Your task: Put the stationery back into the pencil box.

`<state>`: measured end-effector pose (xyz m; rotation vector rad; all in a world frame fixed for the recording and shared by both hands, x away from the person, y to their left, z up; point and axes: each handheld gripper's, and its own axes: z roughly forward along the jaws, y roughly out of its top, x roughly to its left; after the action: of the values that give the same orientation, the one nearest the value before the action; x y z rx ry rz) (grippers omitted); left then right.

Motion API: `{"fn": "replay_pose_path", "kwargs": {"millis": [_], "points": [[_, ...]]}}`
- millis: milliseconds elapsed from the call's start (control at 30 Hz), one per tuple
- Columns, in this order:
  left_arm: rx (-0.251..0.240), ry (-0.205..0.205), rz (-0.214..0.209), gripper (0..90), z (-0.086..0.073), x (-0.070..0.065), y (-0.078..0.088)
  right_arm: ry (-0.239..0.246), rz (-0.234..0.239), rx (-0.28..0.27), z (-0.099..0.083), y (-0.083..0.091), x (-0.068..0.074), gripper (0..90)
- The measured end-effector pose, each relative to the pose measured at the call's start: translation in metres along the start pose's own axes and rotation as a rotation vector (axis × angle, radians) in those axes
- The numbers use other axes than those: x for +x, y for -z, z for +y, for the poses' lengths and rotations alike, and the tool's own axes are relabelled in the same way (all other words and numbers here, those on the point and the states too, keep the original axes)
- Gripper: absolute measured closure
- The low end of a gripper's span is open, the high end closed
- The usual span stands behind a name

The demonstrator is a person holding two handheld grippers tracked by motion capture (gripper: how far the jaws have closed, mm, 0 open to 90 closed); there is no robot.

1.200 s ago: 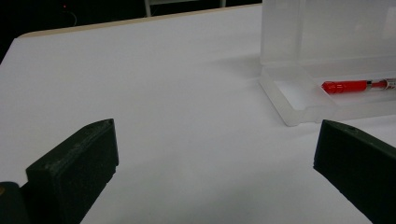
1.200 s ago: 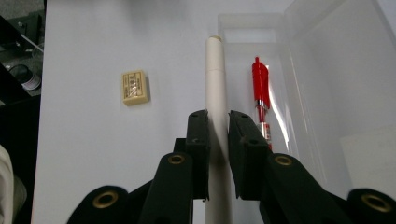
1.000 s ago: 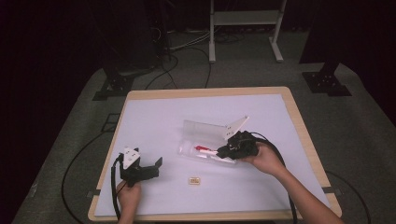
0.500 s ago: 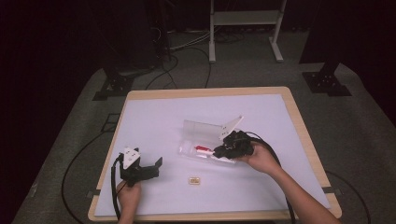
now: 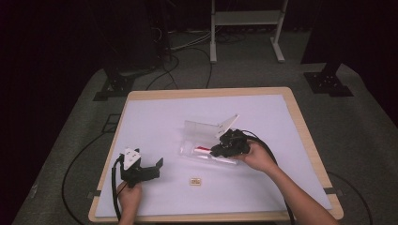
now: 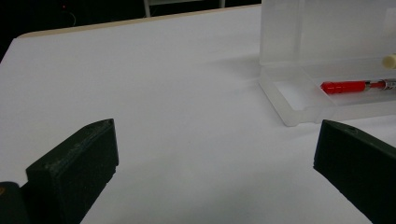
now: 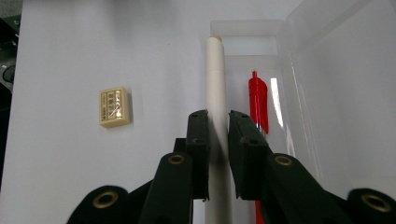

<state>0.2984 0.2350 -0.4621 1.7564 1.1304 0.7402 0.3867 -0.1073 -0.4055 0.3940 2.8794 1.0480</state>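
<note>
Your right hand-held gripper [image 7: 218,140] is clamped on the slim cream-white pen [image 7: 216,93], holding it over the near edge of the clear plastic pencil case [image 5: 202,140], where the red pen [image 7: 257,100] already lies. By my read one item is packed, this one is nearly in, and the small cream eraser [image 5: 195,181] waits on the white surface [image 5: 155,122]. Your left hand-held gripper [image 5: 152,168] rests near-left, jaws wide apart, holding nothing.
</note>
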Motion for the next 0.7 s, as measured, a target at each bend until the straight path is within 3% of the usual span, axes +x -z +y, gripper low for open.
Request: {"fn": "replay_pose_path", "kwargs": {"millis": [700], "points": [[0.001,0.004,-0.001,0.0,0.000,0.000,0.000,-0.026,0.004,0.017,-0.001,-0.014,-0.012,77.9]]}}
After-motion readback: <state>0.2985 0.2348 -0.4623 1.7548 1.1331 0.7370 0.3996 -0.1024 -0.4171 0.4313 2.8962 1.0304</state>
